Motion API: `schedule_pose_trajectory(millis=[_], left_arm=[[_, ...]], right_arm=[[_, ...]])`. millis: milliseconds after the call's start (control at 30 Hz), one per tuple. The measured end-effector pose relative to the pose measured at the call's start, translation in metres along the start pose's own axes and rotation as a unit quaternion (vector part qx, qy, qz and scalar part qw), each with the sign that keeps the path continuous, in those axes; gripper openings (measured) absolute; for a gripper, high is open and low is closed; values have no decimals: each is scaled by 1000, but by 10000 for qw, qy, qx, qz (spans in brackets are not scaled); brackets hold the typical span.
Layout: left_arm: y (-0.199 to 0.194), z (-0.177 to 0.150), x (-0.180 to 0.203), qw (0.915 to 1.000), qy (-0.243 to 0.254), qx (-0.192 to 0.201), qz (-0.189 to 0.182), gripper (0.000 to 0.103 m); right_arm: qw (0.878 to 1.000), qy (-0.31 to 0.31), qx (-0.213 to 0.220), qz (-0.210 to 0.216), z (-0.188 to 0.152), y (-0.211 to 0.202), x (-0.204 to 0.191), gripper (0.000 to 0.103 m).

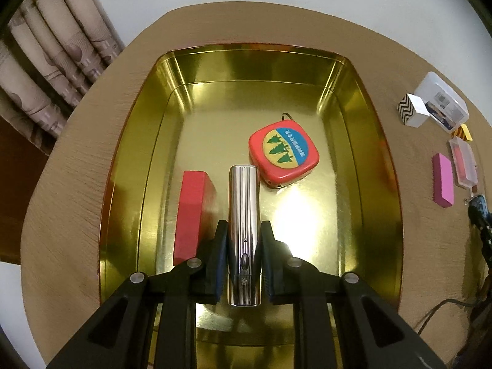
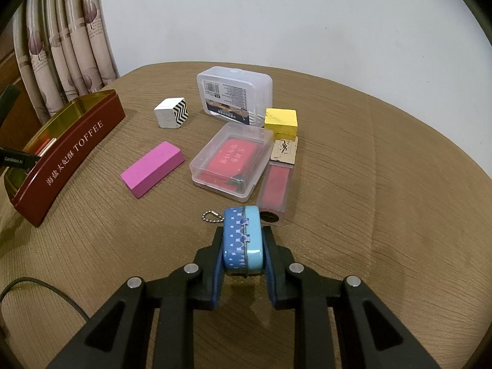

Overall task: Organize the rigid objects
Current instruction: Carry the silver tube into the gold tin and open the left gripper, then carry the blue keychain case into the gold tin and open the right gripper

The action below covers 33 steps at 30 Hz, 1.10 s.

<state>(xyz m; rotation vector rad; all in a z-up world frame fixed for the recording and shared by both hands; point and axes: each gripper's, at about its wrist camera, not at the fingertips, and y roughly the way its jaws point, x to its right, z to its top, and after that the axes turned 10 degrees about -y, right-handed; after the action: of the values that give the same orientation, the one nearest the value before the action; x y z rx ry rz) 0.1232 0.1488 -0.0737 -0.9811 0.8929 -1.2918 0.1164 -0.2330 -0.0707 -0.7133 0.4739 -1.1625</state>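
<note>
My left gripper (image 1: 244, 230) is shut on a ribbed silver metal case (image 1: 244, 215) and holds it over the gold inside of the tin tray (image 1: 363, 117). A red block (image 1: 192, 215) lies in the tray left of the case. A red tape measure (image 1: 283, 156) with a tree badge lies to the right. My right gripper (image 2: 243, 236) is shut on a small blue tin (image 2: 243, 240) with a ball chain, just above the brown table. The tray shows at the left in the right wrist view (image 2: 73, 153), maroon outside, marked TOFFEE.
On the table (image 2: 369, 215) ahead of the right gripper lie a pink block (image 2: 152, 167), a clear box with a red card (image 2: 230, 160), a red lip-gloss box (image 2: 276, 181), a yellow cube (image 2: 281, 121), a zigzag-patterned cube (image 2: 172, 112) and a larger clear box (image 2: 235, 92). A cable (image 2: 40, 289) runs at the front left.
</note>
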Motion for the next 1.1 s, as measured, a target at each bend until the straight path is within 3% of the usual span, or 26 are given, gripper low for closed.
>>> schedule_pose_trajectory(millis=[233, 467, 600, 1100], left_arm=[[-5, -1, 6, 9999, 122, 72, 9, 22], [-18, -6, 12, 9993, 252, 272, -71, 41], [-24, -11, 13, 9985, 339, 439, 21, 45], [-46, -24, 7, 9967, 125, 799, 88, 65]], right_arm=[[10000, -12, -2, -15, 0, 0, 0, 22], [10000, -55, -18, -73, 1, 0, -3, 22], [9998, -119, -41, -165, 2, 1, -7, 22], [9973, 66, -264, -685, 12, 1, -23, 22]])
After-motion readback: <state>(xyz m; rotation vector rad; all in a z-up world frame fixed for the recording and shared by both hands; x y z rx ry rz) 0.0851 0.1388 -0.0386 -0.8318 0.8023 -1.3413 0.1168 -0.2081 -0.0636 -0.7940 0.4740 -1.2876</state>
